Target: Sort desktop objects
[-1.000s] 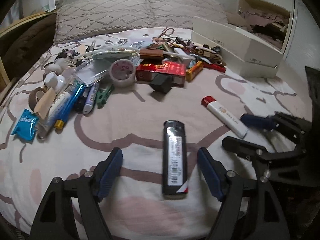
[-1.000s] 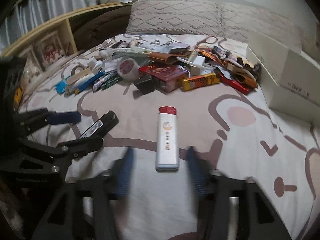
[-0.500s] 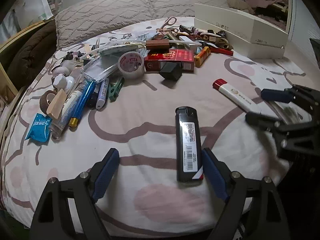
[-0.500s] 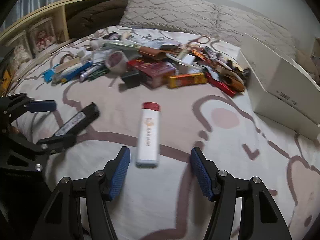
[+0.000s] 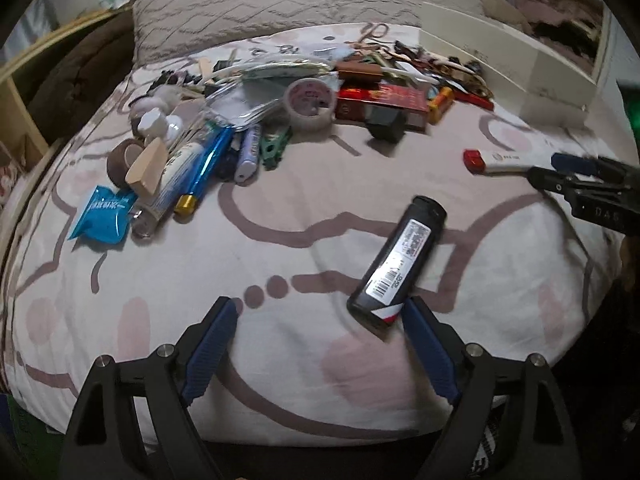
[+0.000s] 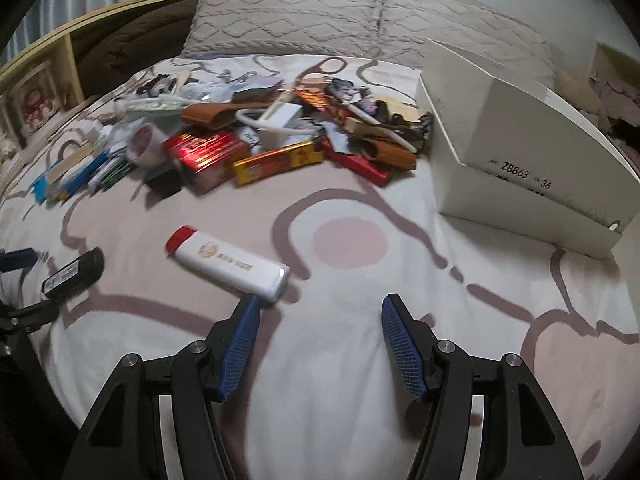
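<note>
1. Left gripper (image 5: 318,322): jaws opening, pads clear of everything. The butt of the black lighter (image 5: 396,268) lies just inside its right-hand pad; whether the two touch cannot be told.
2. Right gripper (image 6: 318,324): jaws apart, nothing between them. The white lighter (image 6: 228,266) with a red cap lies beyond the tip of its left-hand pad, close to it.
3. Location: both lighters rest flat on the bed (image 5: 280,360), on the bare patterned cover near its front edge, well apart from each other and from the clutter. The black lighter lies slantwise, head toward the far right; the white one lies slantwise, cap toward the far left.
4. Handling, as a judgement: each lighter looks light, rigid and smooth-sided, so it may slip or spin under a skewed pinch. The soft cover will yield under the pads.
5. Hold: across the two long flat sides, near mid-length, with the gripper first turned square to the body's axis. Avoid the cap end.
6. Farther out: a heap of small items spans the middle of the bed, including a tape roll (image 5: 311,104), a red carton (image 5: 380,102), a yellow bar (image 6: 278,160) and scissors (image 6: 316,72).
7. Right edge: an open white shoebox (image 6: 516,148), a likely destination.
</note>
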